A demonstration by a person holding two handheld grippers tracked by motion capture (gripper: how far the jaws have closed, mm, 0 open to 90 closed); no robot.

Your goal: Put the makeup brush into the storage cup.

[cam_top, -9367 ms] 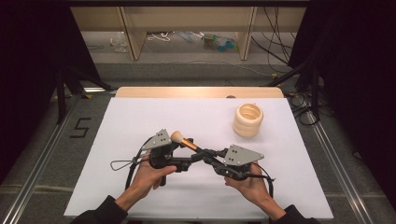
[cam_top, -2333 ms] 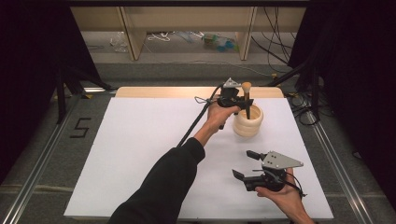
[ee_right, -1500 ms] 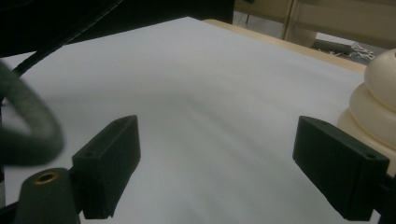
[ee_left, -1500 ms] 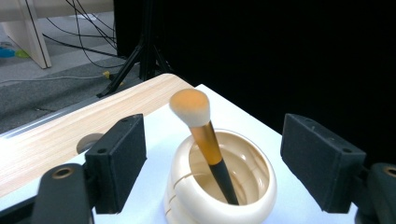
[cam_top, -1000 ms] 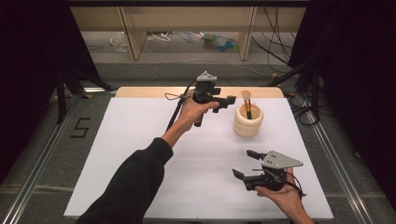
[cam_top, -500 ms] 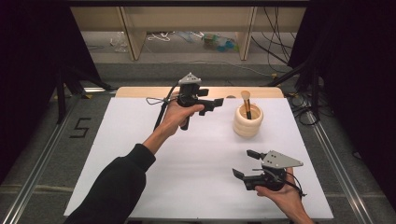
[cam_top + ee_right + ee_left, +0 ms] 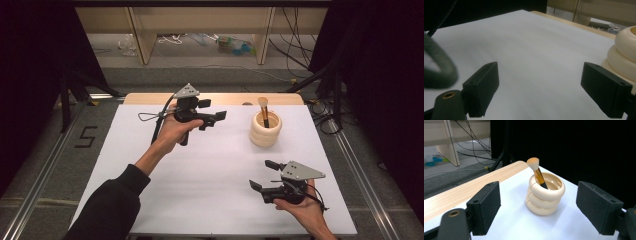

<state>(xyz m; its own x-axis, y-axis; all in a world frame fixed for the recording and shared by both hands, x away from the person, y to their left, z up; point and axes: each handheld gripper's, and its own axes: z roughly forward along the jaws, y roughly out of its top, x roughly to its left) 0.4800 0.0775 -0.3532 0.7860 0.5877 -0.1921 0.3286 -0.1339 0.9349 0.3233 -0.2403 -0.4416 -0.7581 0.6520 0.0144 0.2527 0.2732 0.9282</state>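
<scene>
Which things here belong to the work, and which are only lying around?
Belonging to the work:
- makeup brush, standing in the holder
- cream ringed holder
- left tool, open
- right tool, open

Only lying around:
- cables on the floor beyond the table
- blue-green clutter there

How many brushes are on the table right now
1. The brush stands handle-down in the cream ringed holder at the table's far right, leaning on its rim. Nothing else shows inside the holder from the left gripper view.

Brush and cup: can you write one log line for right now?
brush: standing in cup | left gripper: open, empty | right gripper: open, empty
</scene>
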